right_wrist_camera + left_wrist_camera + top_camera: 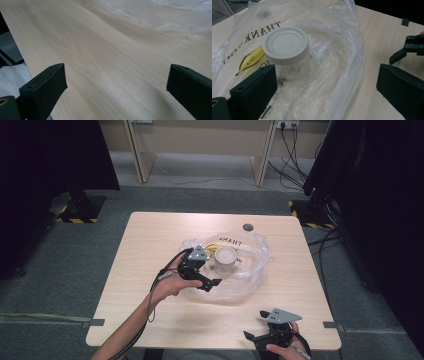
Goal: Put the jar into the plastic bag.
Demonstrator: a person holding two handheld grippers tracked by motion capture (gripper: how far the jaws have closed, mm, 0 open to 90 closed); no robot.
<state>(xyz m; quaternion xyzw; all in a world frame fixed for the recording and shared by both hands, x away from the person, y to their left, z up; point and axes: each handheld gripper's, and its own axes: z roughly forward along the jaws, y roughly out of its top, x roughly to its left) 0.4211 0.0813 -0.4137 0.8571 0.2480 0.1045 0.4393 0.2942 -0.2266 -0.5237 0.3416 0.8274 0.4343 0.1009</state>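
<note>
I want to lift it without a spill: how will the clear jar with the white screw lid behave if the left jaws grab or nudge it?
The clear jar with the white screw lid looks nearly empty, so probably light. Its smooth round wall may slip. Standing on the crinkled plastic bag, it could slide or tip.

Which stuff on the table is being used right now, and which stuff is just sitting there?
Being used:
- white-lidded jar, standing on the bag
- clear plastic bag with printed lettering, spread on the table
- left gripper, jaws open, next to the jar

Just sitting there:
- right gripper, jaws open, at the table's near edge, apart from the bag
- small dark round thing by the far edge
</note>
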